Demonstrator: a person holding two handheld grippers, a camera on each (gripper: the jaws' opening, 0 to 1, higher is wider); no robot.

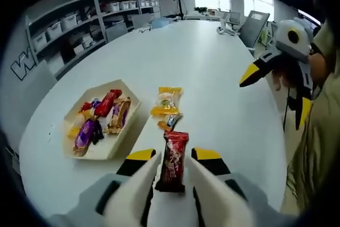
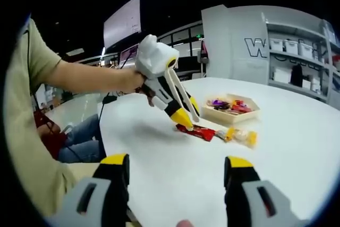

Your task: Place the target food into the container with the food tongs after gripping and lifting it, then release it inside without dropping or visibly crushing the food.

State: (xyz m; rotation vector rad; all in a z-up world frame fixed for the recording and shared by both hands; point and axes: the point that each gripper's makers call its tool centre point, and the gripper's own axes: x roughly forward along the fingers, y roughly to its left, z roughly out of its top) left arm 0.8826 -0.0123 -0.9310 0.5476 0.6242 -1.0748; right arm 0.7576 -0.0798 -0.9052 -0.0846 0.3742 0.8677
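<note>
On the white bench [image 1: 212, 78] in the left gripper view, we see a red snack bar [image 1: 173, 160] lying lengthwise between the two jaws of the left hand-held gripper [image 1: 171, 176]. The jaws sit close on either side of the wrapper, but we cannot tell whether they grip it. Just beyond the bar lie a small orange candy [image 1: 169, 123] and a yellow snack packet [image 1: 167, 101]. To their left sits a shallow six-sided tray [image 1: 125, 95] holding assorted wrapped sweets.

From the right gripper view, the left hand-held gripper [image 2: 186, 116] slants down with its yellow tips at the red snack bar [image 2: 196, 131] on the bench [image 2: 297, 131], a person's hand [image 2: 129, 81] holding it. The tray [image 2: 229, 116] stands just behind. The right hand-held gripper [image 2: 175, 176] hovers over the bench with jaws spread wide, nothing between them.
</note>
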